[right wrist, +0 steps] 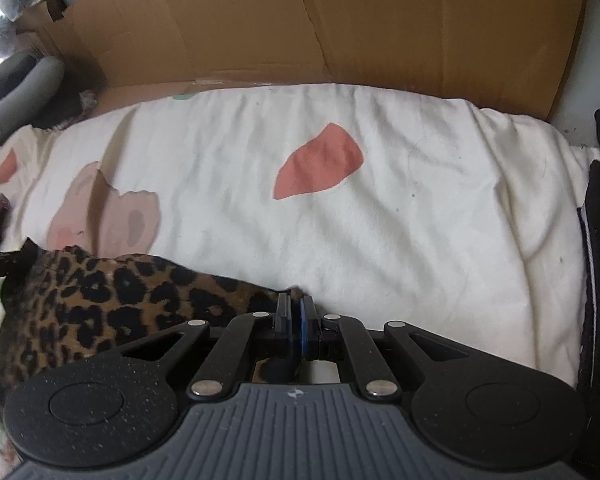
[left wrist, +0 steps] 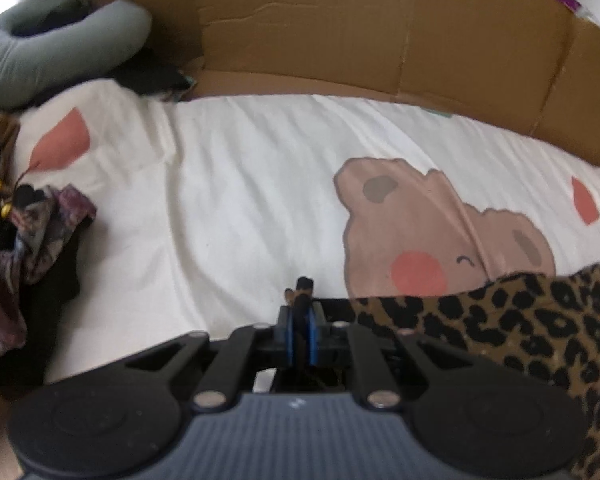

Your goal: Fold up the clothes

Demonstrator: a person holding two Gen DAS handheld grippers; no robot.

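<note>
I have the left claw (left wrist: 300,312) pinched on one corner of the leopard-print garment (left wrist: 520,328) and the right claw (right wrist: 296,312) clamped on another; it hangs between them over the bed (right wrist: 380,220).

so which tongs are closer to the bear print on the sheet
Left. The left tongs sit just beside the bear print; the right tongs are farther along the leopard garment.
</note>
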